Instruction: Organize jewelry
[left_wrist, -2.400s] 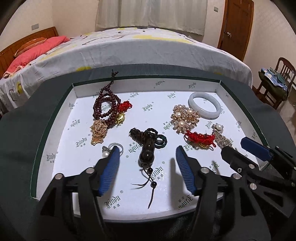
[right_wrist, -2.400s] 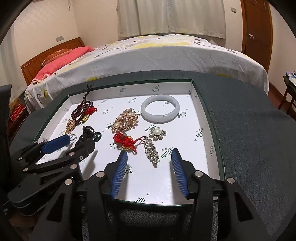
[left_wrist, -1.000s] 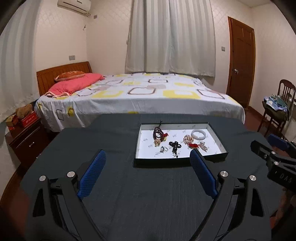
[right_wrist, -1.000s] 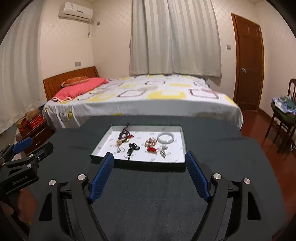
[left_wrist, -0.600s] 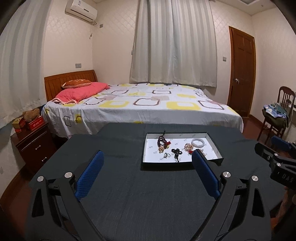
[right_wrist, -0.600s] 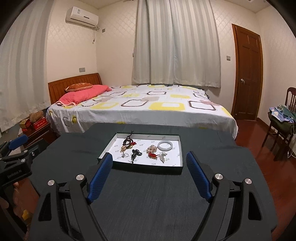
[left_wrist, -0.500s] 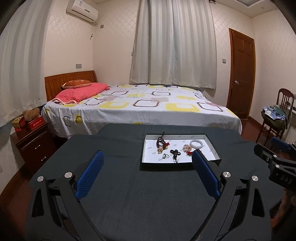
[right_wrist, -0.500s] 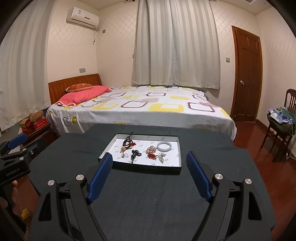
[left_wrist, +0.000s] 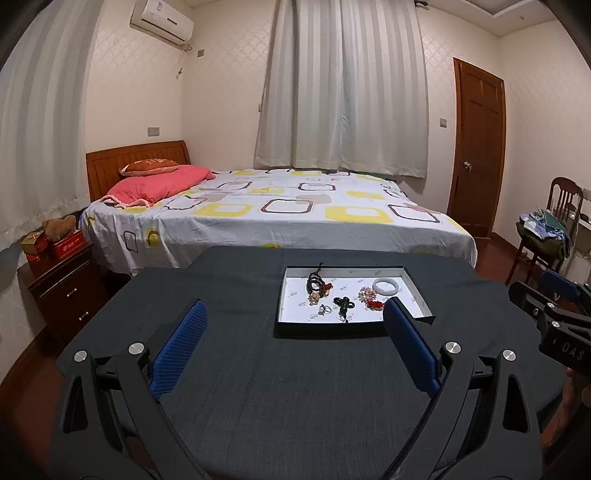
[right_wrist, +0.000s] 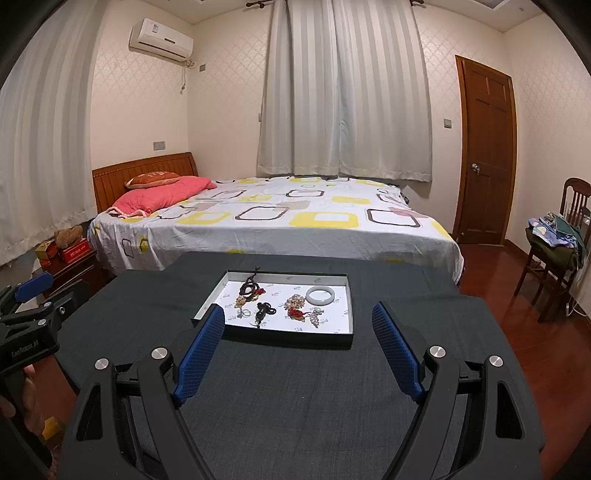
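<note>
Both grippers are hanging well back from the work, over the near part of the dark grey cloth-covered table (left_wrist: 258, 387). Left gripper (left_wrist: 294, 343): jaws spread wide, nothing between the blue pads. Right gripper (right_wrist: 298, 345): likewise released and empty.

The jewelry is lying in the shallow white-lined tray with a dark rim (right_wrist: 350, 306), far side of the table, by the patterned bed (right_wrist: 280, 218). Inside it: a pale stone bangle (right_wrist: 320, 295) at the right, a dark wooden bead string (right_wrist: 246, 286) at the left, a black cord pendant (right_wrist: 263, 309) in the middle, a pearl-and-gold cluster brooch (right_wrist: 294, 302) beside the bangle.

Judgement: pieces are sitting separated, so sorting looks near done or paused. For any further pick, coming in low over the tray's near rim and taking one piece at a time is wise; cords snag neighbours easily.
</note>
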